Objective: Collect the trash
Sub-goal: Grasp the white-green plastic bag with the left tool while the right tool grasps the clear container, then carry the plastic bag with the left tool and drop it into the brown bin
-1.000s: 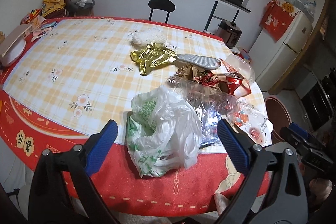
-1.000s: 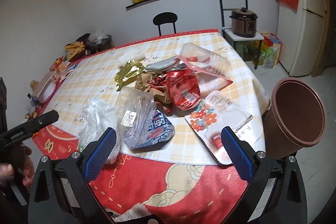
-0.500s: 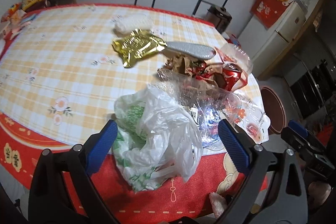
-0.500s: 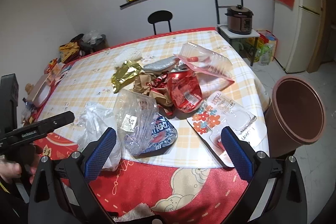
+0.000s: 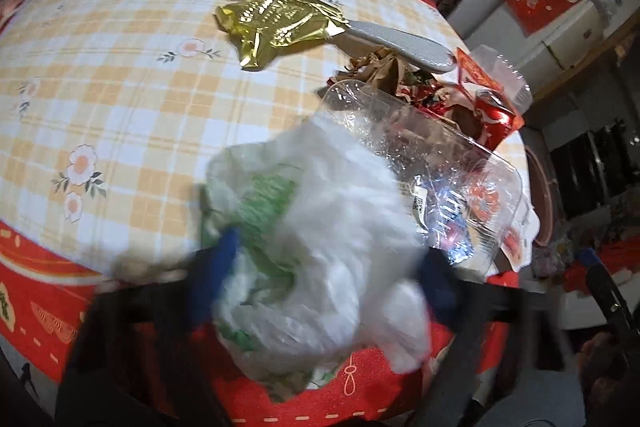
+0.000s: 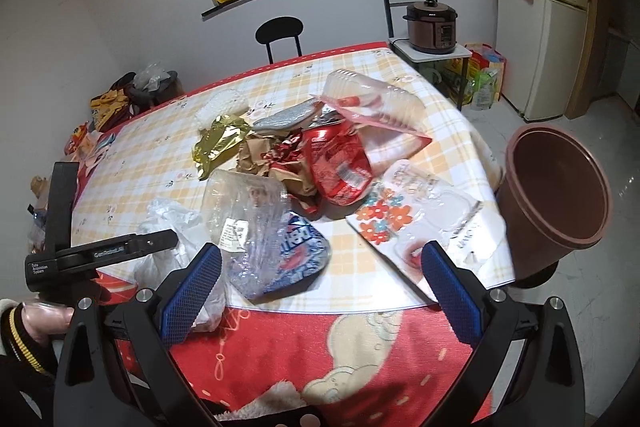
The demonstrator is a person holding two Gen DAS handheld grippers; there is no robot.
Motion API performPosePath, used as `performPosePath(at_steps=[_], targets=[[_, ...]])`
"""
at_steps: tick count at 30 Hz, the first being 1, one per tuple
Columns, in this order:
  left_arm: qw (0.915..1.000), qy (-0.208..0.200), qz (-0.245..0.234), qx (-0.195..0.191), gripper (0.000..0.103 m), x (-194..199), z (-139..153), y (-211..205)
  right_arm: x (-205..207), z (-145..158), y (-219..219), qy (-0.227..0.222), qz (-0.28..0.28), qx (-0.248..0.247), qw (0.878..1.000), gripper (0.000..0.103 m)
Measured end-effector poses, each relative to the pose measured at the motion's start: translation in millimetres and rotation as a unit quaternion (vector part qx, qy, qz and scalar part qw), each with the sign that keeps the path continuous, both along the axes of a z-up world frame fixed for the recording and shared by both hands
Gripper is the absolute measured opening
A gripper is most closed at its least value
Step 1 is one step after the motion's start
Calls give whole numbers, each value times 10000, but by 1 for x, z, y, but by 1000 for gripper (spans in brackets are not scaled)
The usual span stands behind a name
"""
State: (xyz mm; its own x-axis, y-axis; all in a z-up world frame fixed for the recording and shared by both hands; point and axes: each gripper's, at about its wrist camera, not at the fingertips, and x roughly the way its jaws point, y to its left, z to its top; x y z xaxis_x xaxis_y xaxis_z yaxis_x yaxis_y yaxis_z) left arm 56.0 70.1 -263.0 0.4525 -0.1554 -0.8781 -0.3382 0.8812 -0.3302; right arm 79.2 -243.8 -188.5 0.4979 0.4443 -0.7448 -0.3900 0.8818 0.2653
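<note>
With the left gripper [image 5: 320,267] straddling the crumpled plastic bag [image 5: 320,239] at the bench [image 5: 120,67] edge, jaws spread, pinch deep into the folds; right gripper [image 6: 316,291] hangs released.

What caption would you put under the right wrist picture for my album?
The open right claw faces a table piled with wrappers, beside a brown trash bin.

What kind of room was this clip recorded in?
Most likely a home kitchen-dining room: a cream two-door fridge stands by the wall, a brown electric pressure cooker sits on a small stand, and a round table with a yellow checked cloth holds wrappers and a white plastic bag.
</note>
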Motion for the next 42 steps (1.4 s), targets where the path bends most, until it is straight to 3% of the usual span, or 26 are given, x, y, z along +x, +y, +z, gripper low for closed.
performPosePath(at_steps=[2,4,7,9,15,22,25,29,42], targets=[[9999,-24,-112,-49,38,-1,-1,5,1,-4,8,69,66,92,9999,97],[9997,-103,-204,-112,31,-4,1,12,5,-9,17,174,144,240,9995,93],[9992,-290,-270,9,25,-11,12,20,13,-18,28,411,114,439,9981,77],[9976,-551,-368,199,25,-19,24,24,20,-23,36,544,89,587,9968,65],[9910,-1110,-554,503,24,-36,50,32,36,-44,56,670,-151,519,9963,52],[9923,-1135,-253,420,24,-47,51,58,42,-68,68,944,-457,320,9940,44],[9926,-1139,-166,383,24,-50,50,66,41,-74,67,1037,-594,258,9925,37],[9922,-1177,-187,371,24,-51,51,69,37,-77,68,1122,-567,227,9918,12],[9894,-1385,-147,409,24,-57,58,69,34,-35,58,493,-497,609,9957,10]])
